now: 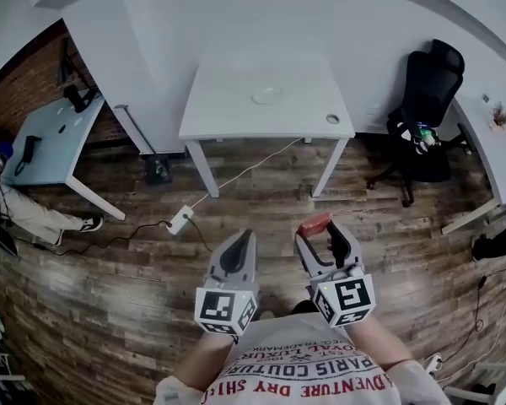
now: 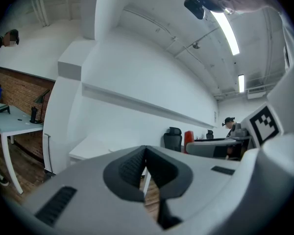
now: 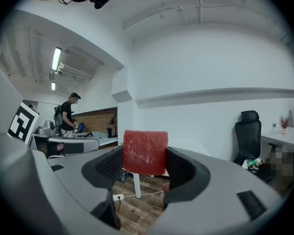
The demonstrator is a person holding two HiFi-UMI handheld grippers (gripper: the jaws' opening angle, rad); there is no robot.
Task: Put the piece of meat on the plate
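Right gripper view: grainy, rectangular red meat slab [image 3: 145, 152]

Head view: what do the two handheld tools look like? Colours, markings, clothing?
Both the left tool and right tool have light grey moulded bodies with black ribbed pads inside. Each carries a white cube with black square markers at its rear. No cables show. The person wears a white T-shirt with red and dark lettering.

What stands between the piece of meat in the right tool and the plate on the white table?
Nothing visible does. The right tool grips the piece of meat; only wooden floor lies before the white table, where the plate sits.
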